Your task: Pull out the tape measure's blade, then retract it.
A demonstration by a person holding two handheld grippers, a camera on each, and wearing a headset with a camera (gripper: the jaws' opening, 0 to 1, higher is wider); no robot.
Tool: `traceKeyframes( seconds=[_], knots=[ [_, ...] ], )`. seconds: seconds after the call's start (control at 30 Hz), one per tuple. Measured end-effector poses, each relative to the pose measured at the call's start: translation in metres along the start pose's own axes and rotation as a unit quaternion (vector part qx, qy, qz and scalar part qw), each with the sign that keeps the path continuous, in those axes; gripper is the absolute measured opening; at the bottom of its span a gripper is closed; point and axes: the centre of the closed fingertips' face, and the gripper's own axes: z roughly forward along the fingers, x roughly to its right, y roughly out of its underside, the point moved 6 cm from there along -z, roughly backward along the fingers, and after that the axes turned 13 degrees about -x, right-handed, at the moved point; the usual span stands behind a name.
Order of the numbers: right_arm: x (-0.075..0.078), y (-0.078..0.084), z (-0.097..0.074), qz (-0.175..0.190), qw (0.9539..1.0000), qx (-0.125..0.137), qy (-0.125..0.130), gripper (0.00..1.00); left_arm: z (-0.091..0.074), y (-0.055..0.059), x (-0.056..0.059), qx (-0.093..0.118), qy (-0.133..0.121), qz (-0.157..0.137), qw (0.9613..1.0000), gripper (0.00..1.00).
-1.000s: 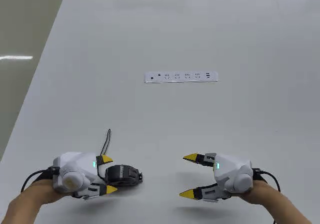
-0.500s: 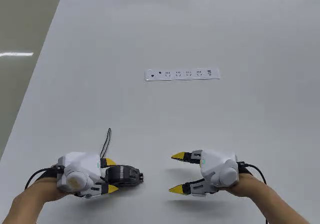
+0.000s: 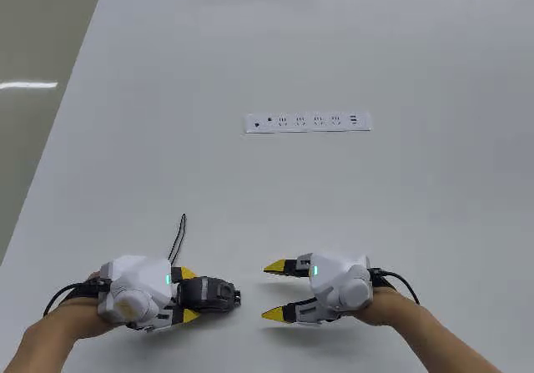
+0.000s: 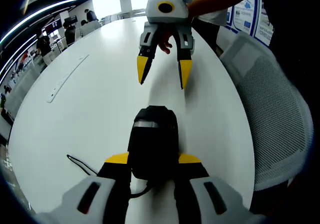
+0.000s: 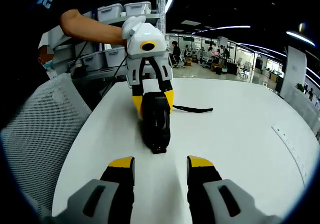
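Two grippers face each other low over the bare white tabletop point(image 3: 334, 198). The left gripper point(image 3: 188, 293) has its yellow-tipped jaws pinched on the sides of a black, rounded plastic tape measure point(image 3: 209, 293). In the left gripper view, the case point(image 4: 152, 139) sits between the jaws with its front end well past their tips. A thin black cord point(image 3: 178, 235) trails away behind them.

The right gripper point(image 3: 271, 290) has its jaws spread with nothing between them. Its tips are near the case's nose but not touching it. From the right gripper view, the tape measure point(image 5: 155, 119) lies dead ahead of the gap between those jaws.

To my eye the step in hand is catching the blade's end tab, which I take to be the small piece low on the near end of the case. The spread jaws should straddle that tab, not the case, and close squarely on it. The pull should then run straight away from the left jaws while they hold firm. The return should be eased back so the blade does not whip. A white power strip point(image 3: 307, 122) lies well beyond both sets of tips.
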Motion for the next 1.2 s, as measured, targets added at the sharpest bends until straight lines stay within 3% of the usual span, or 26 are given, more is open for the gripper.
traceKeyframes(
  seconds=[0.67,1.2],
  knots=[
    [0.003,-0.007,0.038,-0.002,0.9997,0.000,-0.025,0.27,0.001,0.002,0.000,0.011,0.000,-0.017,0.9998,0.28],
    [0.005,-0.004,0.050,-0.016,0.9994,-0.005,-0.032,0.17,0.001,0.003,0.000,0.025,0.004,-0.016,0.9996,0.28]
  ],
)
